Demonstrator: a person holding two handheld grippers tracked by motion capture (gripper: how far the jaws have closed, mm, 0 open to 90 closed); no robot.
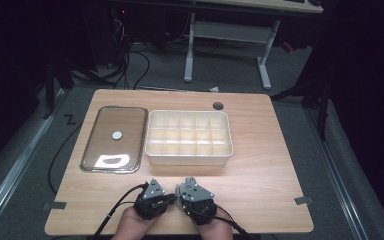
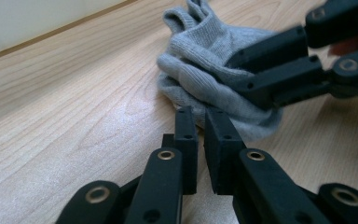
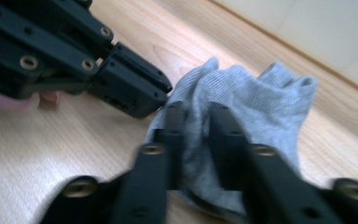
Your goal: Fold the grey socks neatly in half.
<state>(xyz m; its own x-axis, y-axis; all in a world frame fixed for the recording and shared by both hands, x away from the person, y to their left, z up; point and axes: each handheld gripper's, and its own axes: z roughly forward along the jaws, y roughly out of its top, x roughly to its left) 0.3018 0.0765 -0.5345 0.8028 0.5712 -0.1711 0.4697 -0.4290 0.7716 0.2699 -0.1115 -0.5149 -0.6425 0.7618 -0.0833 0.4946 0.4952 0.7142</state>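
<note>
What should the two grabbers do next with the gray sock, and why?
Probably lift the gray sock toward the white divided box. The right gripper has fabric between its jaws, the left gripper touches its edge, and the box's compartments look empty.

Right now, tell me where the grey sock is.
The grey sock lies bunched on the wooden table near its front edge, between the left tool and the right tool, in front of the white divided box.
</note>
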